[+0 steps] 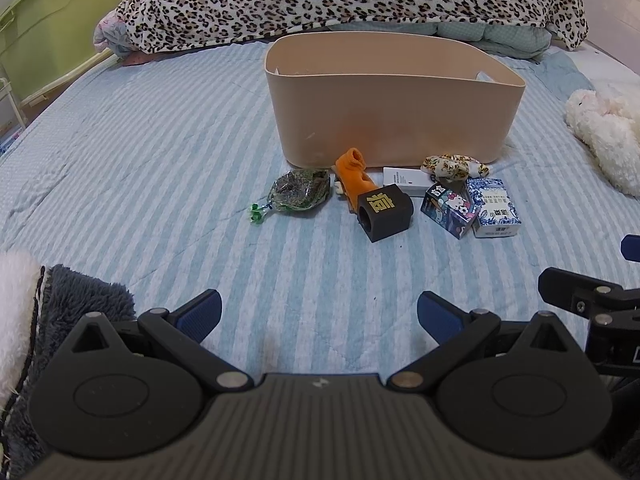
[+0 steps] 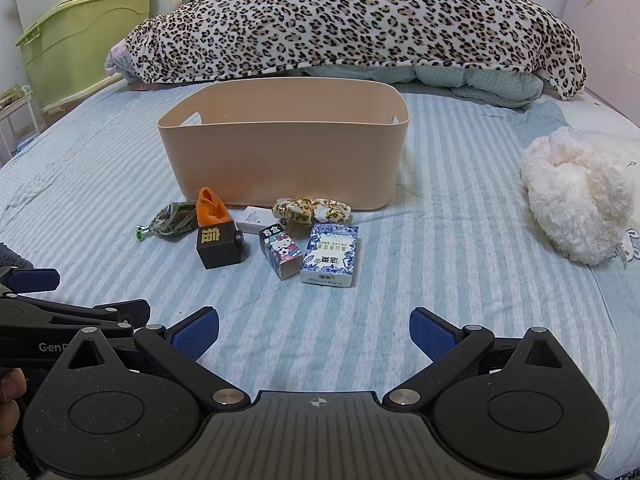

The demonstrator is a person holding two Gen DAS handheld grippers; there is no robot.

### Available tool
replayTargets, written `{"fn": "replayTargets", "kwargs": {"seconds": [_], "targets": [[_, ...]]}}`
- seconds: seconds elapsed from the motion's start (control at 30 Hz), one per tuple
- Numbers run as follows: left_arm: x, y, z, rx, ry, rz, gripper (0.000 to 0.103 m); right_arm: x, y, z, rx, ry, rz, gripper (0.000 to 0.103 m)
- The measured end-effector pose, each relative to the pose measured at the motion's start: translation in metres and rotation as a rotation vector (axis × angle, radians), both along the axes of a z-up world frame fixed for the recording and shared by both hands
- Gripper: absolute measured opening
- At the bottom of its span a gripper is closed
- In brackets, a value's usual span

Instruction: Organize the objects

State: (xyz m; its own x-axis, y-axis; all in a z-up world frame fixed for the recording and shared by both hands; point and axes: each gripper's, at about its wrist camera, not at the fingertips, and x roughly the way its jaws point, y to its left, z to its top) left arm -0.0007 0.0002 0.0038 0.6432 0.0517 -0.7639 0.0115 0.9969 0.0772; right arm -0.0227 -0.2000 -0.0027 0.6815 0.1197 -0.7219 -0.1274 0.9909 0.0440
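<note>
Grippers both sat low over the striped bedsheet [image 1: 160, 168], well short of the beige bin [image 1: 392, 120], which I took as my landmark. L gripper [image 1: 319, 314] had its blue pads spread wide w/ nothing between them; R gripper [image 2: 314, 330] was likewise spread and empty. Items lay in a loose row just in front of the bin's near wall: green crinkly packet [image 1: 300, 192] off its left corner, orange sock [image 1: 352, 176] touching or nearly touching the wall, black cube w/ a gold character [image 1: 386, 210] in front of the sock, white flat box [image 1: 402, 180] close to the wall, leopard scrunchie [image 1: 454, 166] towards the bin's right end. Hello Kitty box [image 2: 280, 254] and blue-white floral box [image 2: 330, 256] stood side by side, furthest out from the bin on that side. Couldn't see inside the bin from either cam. White plush [image 2: 576, 196] sat well right of the bin, leopard blanket [image 2: 352, 20] heaped behind it, green storage tub [image 2: 88, 40] beyond its left, off the bed.
</note>
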Motion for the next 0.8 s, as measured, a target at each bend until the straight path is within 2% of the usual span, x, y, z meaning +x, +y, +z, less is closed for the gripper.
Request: {"fn": "replayTargets", "kwargs": {"seconds": [0.8], "targets": [[0.0004,-0.0018,-0.0024,0.001,0.002,-0.007,0.103,0.0006,-0.0003,0.0013,-0.001,0.004,0.003,0.103]]}}
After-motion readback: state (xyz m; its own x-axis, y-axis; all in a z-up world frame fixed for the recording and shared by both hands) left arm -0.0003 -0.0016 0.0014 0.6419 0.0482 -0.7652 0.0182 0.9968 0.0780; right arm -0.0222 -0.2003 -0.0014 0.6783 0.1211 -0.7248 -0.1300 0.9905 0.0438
